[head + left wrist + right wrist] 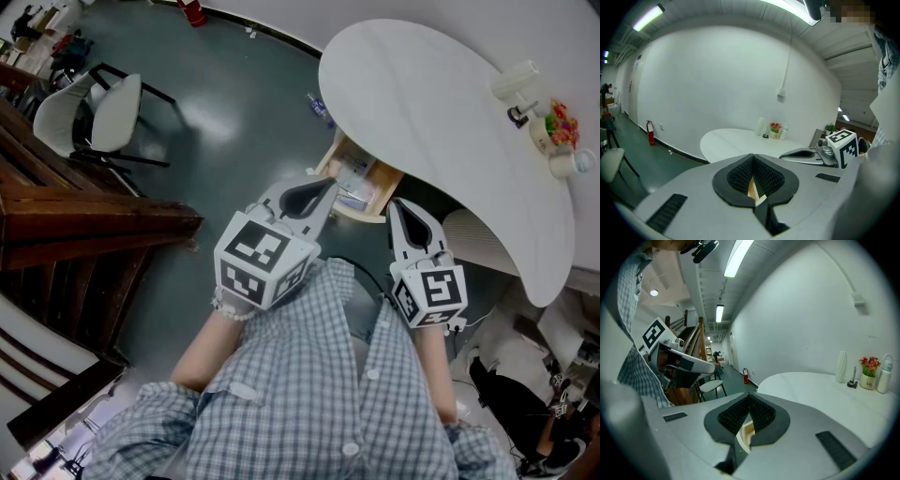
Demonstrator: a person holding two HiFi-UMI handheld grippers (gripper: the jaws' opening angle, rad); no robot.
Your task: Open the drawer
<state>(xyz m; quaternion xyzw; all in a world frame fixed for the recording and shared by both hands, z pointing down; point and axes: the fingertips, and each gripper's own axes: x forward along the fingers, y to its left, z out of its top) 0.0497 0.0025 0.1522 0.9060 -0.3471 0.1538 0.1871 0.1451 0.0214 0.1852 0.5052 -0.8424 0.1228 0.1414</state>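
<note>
Left gripper (754, 186): jaws pressing together, pinching nothing; a pale wood sliver is showing through the gap. Right gripper (747, 423): likewise closed and empty. Both are hovering just short of the drawer (362, 186), which is standing partly out from under the white table (422, 103). Judging: the opening is looking mostly done; pulling further is calling for spread jaws on the front edge. Only the head view is showing the drawer whole; the gripper views are giving jaw state.
</note>
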